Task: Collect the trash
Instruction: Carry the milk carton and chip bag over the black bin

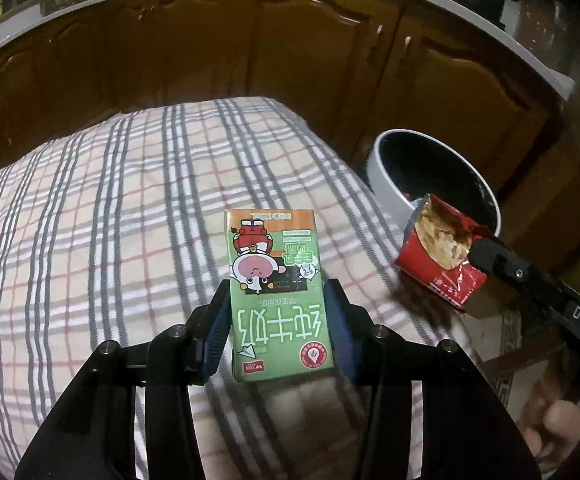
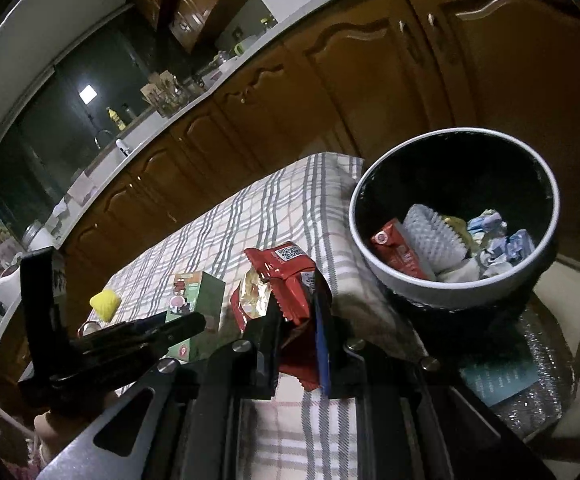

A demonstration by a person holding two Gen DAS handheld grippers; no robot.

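Left gripper (image 1: 280, 312) fingers pinch an upside-down green milk carton (image 1: 276, 292); right gripper (image 2: 297, 340) fingers pinch a torn red wrapper (image 2: 278, 284), frame center.

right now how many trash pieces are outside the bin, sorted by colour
green: 1, the milk carton in the left claw
red: 1, the torn snack wrapper in the right claw
yellow: 1, the crumpled piece on the checked cloth
total: 3 outside the bin
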